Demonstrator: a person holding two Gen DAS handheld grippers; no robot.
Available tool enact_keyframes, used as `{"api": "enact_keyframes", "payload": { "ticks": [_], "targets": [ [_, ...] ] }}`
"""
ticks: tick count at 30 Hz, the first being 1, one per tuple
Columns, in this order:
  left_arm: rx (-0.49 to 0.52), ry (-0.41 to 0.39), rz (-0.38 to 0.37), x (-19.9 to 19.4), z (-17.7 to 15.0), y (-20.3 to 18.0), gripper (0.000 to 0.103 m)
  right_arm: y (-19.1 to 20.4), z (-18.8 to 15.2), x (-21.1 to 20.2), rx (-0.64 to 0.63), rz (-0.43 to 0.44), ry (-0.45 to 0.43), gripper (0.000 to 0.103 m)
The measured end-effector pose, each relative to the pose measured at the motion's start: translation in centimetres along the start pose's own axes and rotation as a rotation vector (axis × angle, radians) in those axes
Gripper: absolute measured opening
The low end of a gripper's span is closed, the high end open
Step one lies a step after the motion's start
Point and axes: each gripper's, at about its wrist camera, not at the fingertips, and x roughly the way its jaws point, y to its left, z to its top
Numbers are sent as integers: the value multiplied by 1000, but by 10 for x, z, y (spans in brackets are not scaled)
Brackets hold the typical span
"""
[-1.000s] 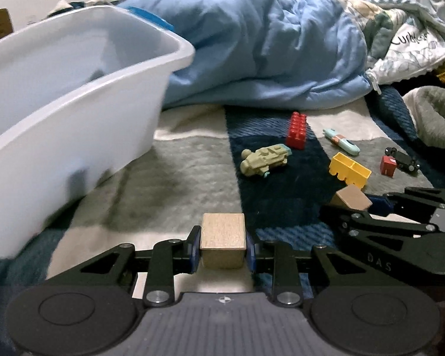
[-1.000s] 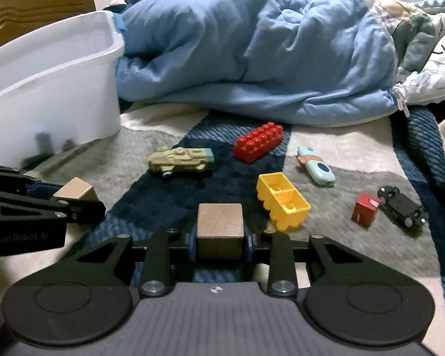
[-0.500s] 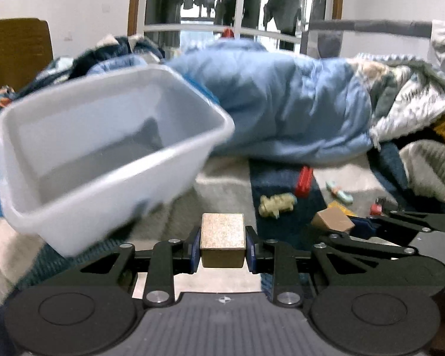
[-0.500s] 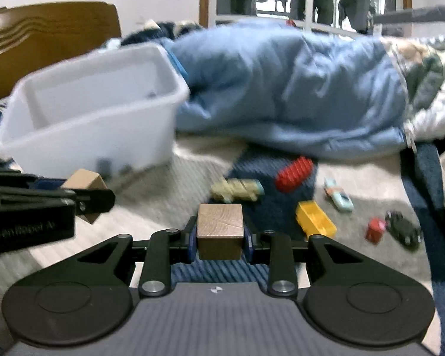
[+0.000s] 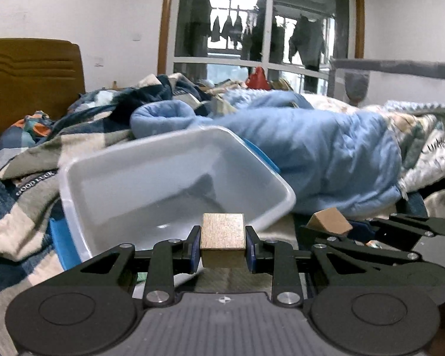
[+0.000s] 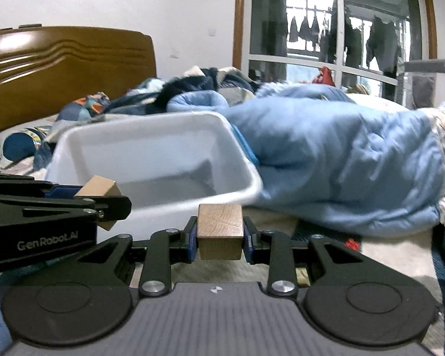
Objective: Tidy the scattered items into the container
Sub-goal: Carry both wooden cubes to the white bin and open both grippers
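Bedroom setting: your work surface is a bed (image 6: 370,255) covered by a checked blanket, with a wooden headboard (image 6: 59,68) and a glazed door (image 5: 267,29) behind.
Change since one second ago: both of your grippers have risen and tipped upward; the loose toys that lay ahead of the fingers have dropped out of view, and the open mouth of the container (image 5: 151,160) now sits just ahead of both sets of fingers.
Task meaning: pickup appears complete for two items; you are in the carry phase, release not yet done.
Left gripper (image 5: 222,244): fingers clenched on the left wooden block (image 5: 222,238), which sits in front of the container's near rim.
Right gripper (image 6: 220,237): fingers clenched on the right wooden block (image 6: 220,231), short of the container rim, just beside the left gripper.
Block material: bare wood, visible grain, cube-like, flat faces suited to the flat pads.
Container material: white semi-translucent plastic, smooth, rounded rim, rectangular tub; interior appears empty as far as visible.
Bedding: a puffy blue quilt (image 6: 341,154) lies beyond the container to the right of the fingers; soft, uneven support.
Caution: the container rests tilted on soft bedding; expect it to shift if bumped.
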Motion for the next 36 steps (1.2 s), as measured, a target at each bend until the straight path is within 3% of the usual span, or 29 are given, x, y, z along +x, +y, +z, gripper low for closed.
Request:
{"api": "enact_keyframes", "payload": {
  "ticks": [5, 15, 25, 36],
  "targets": [
    [-44, -53, 33, 1, 13, 18, 33, 12, 13, 9, 6, 20, -29, 33],
    [-72, -42, 119, 21, 19, 53, 33, 39, 41, 40, -32, 60, -63, 33],
    [-85, 40, 155, 51, 4, 77, 33, 62, 32, 82, -82, 95, 18, 33],
    [-21, 39, 169, 59, 3, 74, 33, 62, 21, 98, -52, 105, 79, 33]
  ]
}}
